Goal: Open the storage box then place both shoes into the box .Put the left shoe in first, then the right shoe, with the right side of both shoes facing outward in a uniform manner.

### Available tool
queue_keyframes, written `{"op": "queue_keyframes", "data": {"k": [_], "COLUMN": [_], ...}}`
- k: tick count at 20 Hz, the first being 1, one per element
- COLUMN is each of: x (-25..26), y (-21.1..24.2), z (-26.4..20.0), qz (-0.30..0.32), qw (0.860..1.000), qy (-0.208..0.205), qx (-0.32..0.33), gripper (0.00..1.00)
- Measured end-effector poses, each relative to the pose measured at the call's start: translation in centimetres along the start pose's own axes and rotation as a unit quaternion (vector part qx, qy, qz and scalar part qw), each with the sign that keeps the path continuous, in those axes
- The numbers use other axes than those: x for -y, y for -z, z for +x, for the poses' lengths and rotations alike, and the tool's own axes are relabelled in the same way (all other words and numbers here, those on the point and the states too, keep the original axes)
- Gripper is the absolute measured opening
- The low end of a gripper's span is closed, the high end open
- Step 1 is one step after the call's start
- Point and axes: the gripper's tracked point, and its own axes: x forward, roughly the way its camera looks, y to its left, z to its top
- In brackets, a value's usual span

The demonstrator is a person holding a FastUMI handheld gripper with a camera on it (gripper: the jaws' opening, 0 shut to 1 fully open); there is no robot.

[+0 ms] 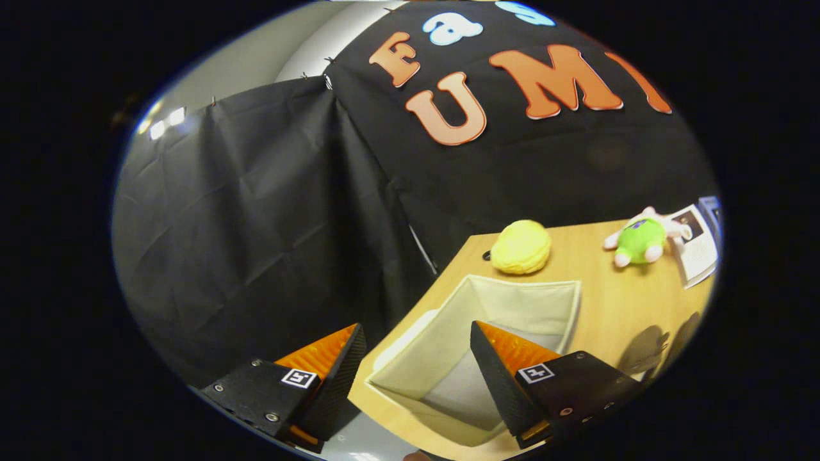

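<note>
We hold the gripper (416, 346) with its fingers spread wide and nothing between them, tilted above the near corner of a wooden table (615, 307). Below and between the fingers sits the storage box (512, 301), a pale fabric bin, open on top and empty inside. Beyond it lie a yellow round plush (521, 247) and a green plush toy (639, 241), with a printed sheet (698, 253) just beside the toy.

Claw (416, 346) (screwed mounts, square markers).
</note>
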Motion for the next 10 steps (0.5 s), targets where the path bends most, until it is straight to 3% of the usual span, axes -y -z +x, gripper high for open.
{"op": "queue_keyframes", "data": {"k": [5,10], "x": [7.9,14.7], "y": [2.5,5.4], "z": [-4.2,-6.8], "qz": [-0.078,-0.065], "qw": [0.991,0.983], "qy": [0.101,0.155], "qx": [-0.029,-0.073], "gripper": [0.99,0.99]}}
